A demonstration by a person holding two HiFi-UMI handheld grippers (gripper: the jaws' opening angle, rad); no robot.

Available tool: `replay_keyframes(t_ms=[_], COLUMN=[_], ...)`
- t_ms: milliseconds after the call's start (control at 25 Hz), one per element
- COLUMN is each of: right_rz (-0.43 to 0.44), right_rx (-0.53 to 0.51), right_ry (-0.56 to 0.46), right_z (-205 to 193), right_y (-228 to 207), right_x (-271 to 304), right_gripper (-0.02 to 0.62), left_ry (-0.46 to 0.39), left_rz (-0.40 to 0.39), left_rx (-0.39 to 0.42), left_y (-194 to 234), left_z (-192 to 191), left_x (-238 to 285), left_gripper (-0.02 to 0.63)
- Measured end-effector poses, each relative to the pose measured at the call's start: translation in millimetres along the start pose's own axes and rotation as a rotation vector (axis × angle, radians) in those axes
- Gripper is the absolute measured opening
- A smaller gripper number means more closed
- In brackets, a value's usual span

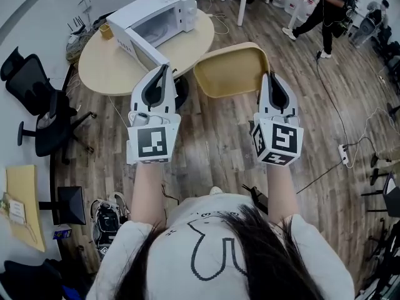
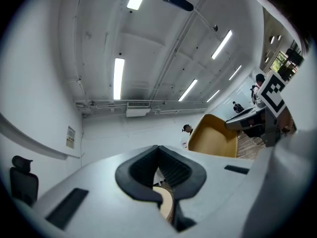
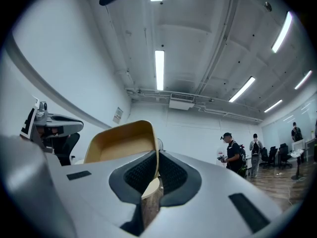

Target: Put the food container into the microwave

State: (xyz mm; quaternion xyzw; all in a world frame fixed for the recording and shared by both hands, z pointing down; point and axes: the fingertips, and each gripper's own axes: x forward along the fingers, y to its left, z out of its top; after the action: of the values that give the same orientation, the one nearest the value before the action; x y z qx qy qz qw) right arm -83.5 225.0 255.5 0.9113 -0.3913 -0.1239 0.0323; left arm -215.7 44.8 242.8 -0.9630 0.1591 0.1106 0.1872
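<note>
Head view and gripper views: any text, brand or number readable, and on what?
None legible.
Wall notice: too small to read.
Label on yellow envelope: too small to read.
Microwave: no brand visible.
Food container: no print.
Marker cubes: square patterns only, no letters.

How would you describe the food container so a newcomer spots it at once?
Start at the round wooden table carrying the white microwave, door open. Just right of it, held in the air, is the food container, its rim pinched in the jaws of the right gripper. It is the only tan, shallow, empty tray with rounded corners.
</note>
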Motion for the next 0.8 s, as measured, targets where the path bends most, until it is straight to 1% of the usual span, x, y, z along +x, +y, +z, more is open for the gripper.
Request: replay_keyframes(t_ms=[160, 440, 560, 800], right_rz=[0.008, 0.014, 0.019, 0.034], right_rx=[-0.012, 0.03, 0.046, 0.061], right_ry=[0.016, 0.038, 0.044, 0.049], right_z=[-14.8, -38.2, -48.4, -71.0], right_y=[-26.6, -57.2, -59.7, -75.8], right_x=[18.5, 47.3, 62.1, 109.0], right_gripper=[0.038, 0.038, 0.038, 0.038], left_ry=[0.008, 0.062, 0.029, 0.033], left_rz=[0.011, -0.013, -0.016, -0.004], left_rx=[-0.003, -0.001, 0.004, -0.02], left_y=[-18.2, -40.9, -43.4, -50.7], left_z=[-7.3, -24.0, -26.1, -49.3], left_x=[28.0, 65.9, 86.0, 135.5], left_gripper=[0.009, 0.009, 0.009, 0.009])
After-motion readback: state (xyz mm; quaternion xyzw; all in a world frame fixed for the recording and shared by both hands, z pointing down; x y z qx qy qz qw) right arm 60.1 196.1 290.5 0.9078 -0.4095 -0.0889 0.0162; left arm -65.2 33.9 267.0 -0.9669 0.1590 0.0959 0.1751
